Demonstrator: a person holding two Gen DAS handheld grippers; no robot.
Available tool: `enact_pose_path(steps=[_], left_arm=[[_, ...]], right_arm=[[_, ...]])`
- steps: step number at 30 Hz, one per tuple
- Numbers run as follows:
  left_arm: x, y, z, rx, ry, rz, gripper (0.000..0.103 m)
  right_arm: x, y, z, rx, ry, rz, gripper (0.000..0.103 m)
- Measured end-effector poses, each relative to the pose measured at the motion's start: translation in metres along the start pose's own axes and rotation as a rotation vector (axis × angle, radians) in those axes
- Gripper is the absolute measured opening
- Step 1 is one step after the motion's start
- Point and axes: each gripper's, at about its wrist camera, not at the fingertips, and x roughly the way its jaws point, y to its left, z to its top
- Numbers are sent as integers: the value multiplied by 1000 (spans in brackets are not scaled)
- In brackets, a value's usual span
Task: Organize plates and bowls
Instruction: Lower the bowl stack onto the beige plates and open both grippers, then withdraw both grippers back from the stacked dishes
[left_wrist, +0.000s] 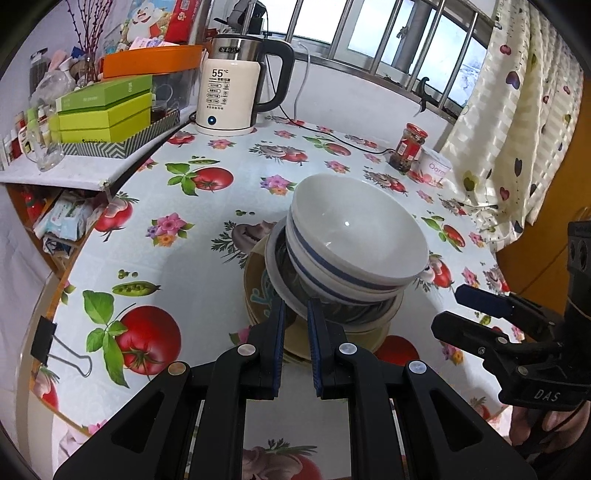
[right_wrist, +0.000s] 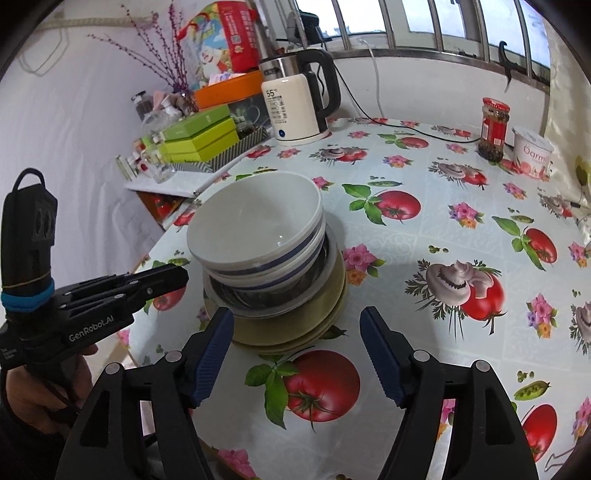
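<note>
A stack stands on the table: white bowls with blue bands (left_wrist: 354, 236) (right_wrist: 258, 229) on a steel bowl (left_wrist: 354, 312) (right_wrist: 258, 299), on yellowish plates (left_wrist: 258, 291) (right_wrist: 295, 325). My left gripper (left_wrist: 295, 314) is shut on the near rim of the steel bowl; from the right wrist view its fingers (right_wrist: 162, 280) reach the stack's left side. My right gripper (right_wrist: 297, 325) is open and empty, just in front of the plates; it shows at the right in the left wrist view (left_wrist: 454, 310).
An electric kettle (left_wrist: 236, 88) (right_wrist: 295, 103) stands at the back with its cord across the table. A red-lidded jar (left_wrist: 408, 147) (right_wrist: 493, 129) and a white tub (right_wrist: 532, 151) stand at the back right. A shelf with green boxes (left_wrist: 107, 110) is on the left. A binder clip (left_wrist: 48, 343) grips the table edge.
</note>
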Motion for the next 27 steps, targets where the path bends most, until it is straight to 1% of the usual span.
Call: enact_pose_path(steps=[5,9,11,13,14,17,27], left_arm=[[1,-1,-7,6,4,17,13],[4,-3,-15,9,7,11,13],[4,-5,-19,14,11,30,12],[5,-5,-22,7,11,3,13],[5,-5,-23,1,10,2,13],[9,-4,-25,-1,18,52,12],[24,0,-32,-18,65,140,12]], right_arm=[[-1,6,-5,-39,-1,-17,75],[0,11,-8,-69,3,-22,76],[1,13,-10,-79,7,-21,77],[2,14,-12,-88,10,-22,77],[3,15,-12,-93,10,-23,77],[5,16,-13,-105,8,-29,78],[14,23,-19,-158,5,-42,80]])
